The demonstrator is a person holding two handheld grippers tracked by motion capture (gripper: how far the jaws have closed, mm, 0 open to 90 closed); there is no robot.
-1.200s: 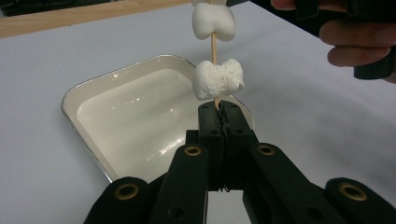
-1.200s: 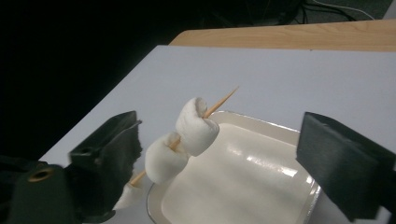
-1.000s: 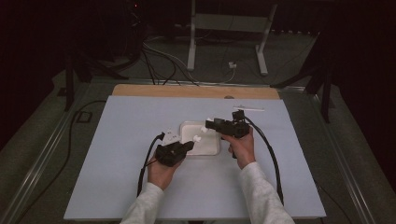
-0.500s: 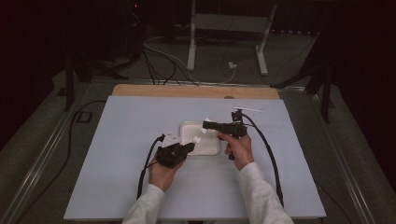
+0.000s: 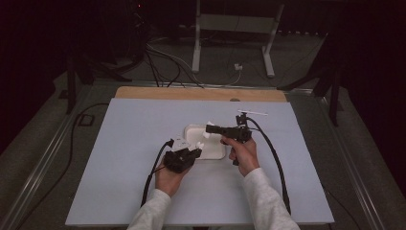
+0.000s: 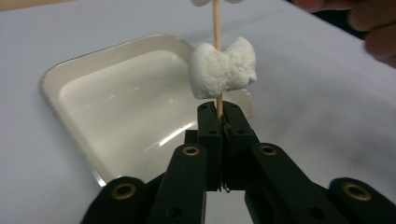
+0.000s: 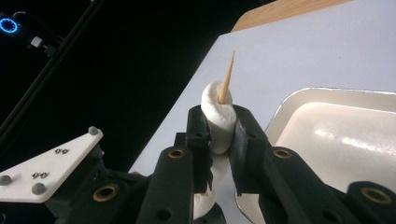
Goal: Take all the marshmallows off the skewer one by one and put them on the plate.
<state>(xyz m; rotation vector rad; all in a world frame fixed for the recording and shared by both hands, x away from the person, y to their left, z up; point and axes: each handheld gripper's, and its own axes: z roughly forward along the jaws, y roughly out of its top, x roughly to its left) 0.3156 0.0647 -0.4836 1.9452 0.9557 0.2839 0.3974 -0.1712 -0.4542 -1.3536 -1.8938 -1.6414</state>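
My left gripper [image 6: 218, 122] pinches the thin, likely brittle wooden skewer [image 6: 216, 28] low, over the white tray [image 6: 84, 79], while my right gripper [image 7: 220, 127] squeezes a soft marshmallow [image 7: 218, 116] that looks easily crushed, so I grip lightly.

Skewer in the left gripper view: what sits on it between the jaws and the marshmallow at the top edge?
One squashed marshmallow, speared on the skewer just above the shut jaws of the left gripper, with the tray behind.

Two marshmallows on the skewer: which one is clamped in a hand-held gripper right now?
The upper marshmallow, pierced by the skewer tip, sits in the right hand-held gripper; the lower marshmallow hangs free.
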